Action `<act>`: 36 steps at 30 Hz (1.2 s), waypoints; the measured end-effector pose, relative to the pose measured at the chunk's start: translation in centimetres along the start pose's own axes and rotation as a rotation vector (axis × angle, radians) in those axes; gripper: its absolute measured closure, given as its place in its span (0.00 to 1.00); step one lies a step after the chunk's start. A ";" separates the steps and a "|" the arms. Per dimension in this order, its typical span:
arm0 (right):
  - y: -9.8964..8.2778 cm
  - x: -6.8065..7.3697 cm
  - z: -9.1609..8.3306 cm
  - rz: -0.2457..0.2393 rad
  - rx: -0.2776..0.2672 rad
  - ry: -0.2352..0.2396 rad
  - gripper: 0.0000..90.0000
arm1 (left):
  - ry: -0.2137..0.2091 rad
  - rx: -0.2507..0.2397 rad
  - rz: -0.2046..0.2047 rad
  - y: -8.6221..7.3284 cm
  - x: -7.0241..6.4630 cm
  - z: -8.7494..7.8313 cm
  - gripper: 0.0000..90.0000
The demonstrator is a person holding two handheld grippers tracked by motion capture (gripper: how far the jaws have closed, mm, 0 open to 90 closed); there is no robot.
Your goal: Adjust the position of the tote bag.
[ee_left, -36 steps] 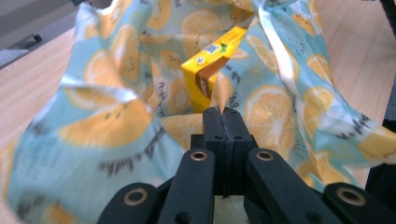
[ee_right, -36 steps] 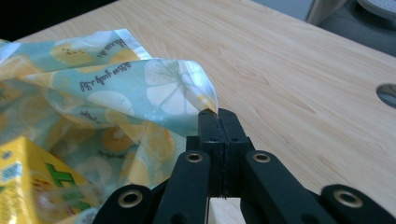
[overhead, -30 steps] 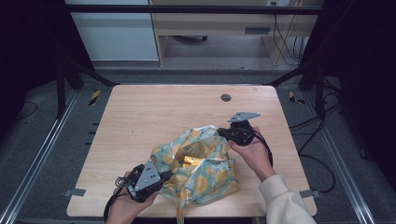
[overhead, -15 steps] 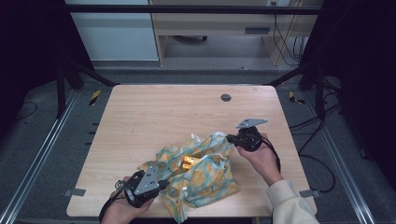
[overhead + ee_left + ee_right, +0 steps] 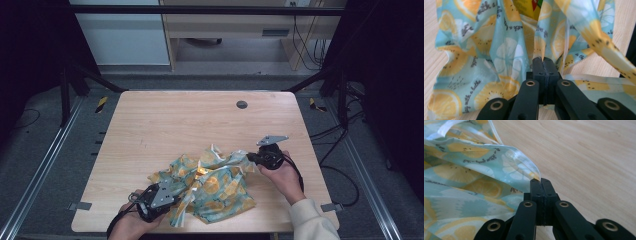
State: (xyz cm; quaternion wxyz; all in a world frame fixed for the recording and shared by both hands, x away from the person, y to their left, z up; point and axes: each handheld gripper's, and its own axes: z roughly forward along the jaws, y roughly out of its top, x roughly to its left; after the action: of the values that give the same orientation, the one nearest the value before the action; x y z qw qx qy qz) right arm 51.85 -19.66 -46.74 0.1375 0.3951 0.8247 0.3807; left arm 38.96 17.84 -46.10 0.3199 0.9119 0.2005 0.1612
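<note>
High view: we see the bag (image 5: 215, 187), lemon-print, crumpled on the table (image 5: 165, 125) near its front edge. Left gripper (image 5: 170, 196) jaws clamped shut on its near-left edge; right gripper (image 5: 250, 156) jaws pinched shut on its right corner.

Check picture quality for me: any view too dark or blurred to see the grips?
High view: room edges dark, table evenly lit, slightly soft. Left gripper view: jaws sharp, lemon-print bag readable. Right gripper view: bag edge slightly glossy, far wood blurred.
</note>
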 end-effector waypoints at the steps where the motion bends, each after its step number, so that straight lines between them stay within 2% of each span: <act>1: -0.1 0.0 0.0 0.003 0.003 0.001 1.00 | 0.000 0.000 0.000 0.0 0.0 0.0 1.00; 5: -0.7 -0.3 0.2 0.006 0.018 -0.001 1.00 | 0.009 0.008 -0.015 -0.2 0.3 0.1 1.00; 10: -1.2 -0.9 0.3 0.007 0.036 -0.026 1.00 | 0.018 0.003 -0.036 -0.4 0.4 0.1 1.00; 19: -1.5 -1.6 0.6 0.005 0.045 -0.075 1.00 | 0.029 -0.001 -0.043 -0.3 0.4 -0.2 1.00; 30: -1.5 -2.0 0.9 0.013 0.046 -0.104 1.00 | 0.030 -0.002 -0.046 -0.3 0.3 -0.2 1.00; 33: -1.6 -2.0 1.0 0.012 0.043 -0.110 1.00 | 0.027 0.003 -0.039 -0.2 0.2 -0.2 1.00; 34: -1.5 -2.0 1.1 0.006 0.041 -0.116 1.00 | 0.023 0.018 -0.027 -0.2 0.3 -0.2 1.00; 36: -1.5 -2.1 1.1 0.009 0.035 -0.123 1.00 | 0.023 0.010 -0.036 -0.1 0.2 -0.1 1.00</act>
State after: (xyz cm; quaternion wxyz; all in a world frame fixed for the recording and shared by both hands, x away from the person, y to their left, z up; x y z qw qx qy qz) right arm 53.02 -21.23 -48.73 0.1794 0.4237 0.8193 0.3421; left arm 39.00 18.10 -46.06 0.3160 0.9077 0.2214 0.1649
